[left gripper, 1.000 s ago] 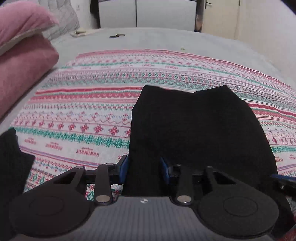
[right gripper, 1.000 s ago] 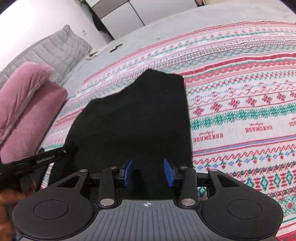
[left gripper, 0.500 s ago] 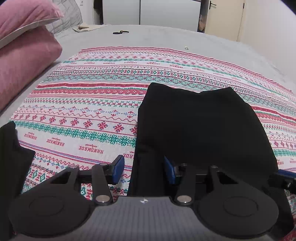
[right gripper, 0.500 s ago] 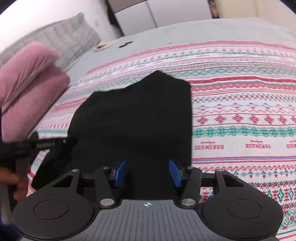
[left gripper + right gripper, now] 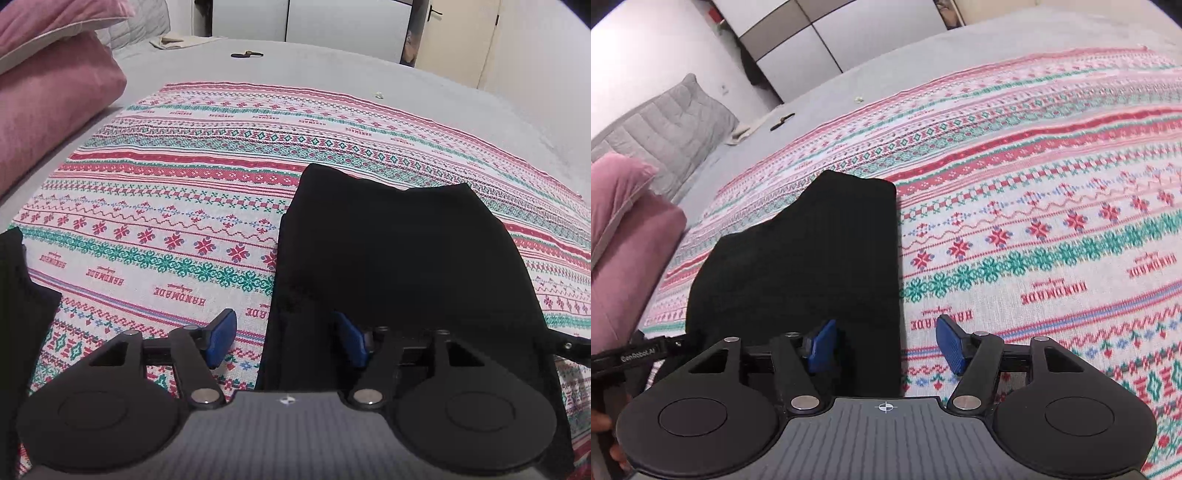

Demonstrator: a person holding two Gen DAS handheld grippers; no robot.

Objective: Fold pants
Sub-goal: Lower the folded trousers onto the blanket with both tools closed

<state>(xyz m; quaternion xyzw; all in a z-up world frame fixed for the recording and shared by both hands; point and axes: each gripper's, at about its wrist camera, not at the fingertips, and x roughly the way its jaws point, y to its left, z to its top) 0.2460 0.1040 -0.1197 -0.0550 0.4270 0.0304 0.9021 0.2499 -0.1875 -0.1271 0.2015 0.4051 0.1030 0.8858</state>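
Black pants (image 5: pixel 399 258) flat, both tools (image 5: pixel 284 339) (image 5: pixel 886 345) now spread wider

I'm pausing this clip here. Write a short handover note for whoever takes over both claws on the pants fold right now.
Left claw: open, holding nothing, straddling the near left edge of the black pants.
Right claw: open, holding nothing, straddling the pants' near right edge.
Pants: lying folded and fairly flat on the patterned blanket, which covers the grey bed. Pink pillows sit off to the left.
Done: the pants form a compact folded shape.
Left: probably one more fold or a smoothing pass; judge the far edge, which looks uneven. Another dark cloth lies at the left.
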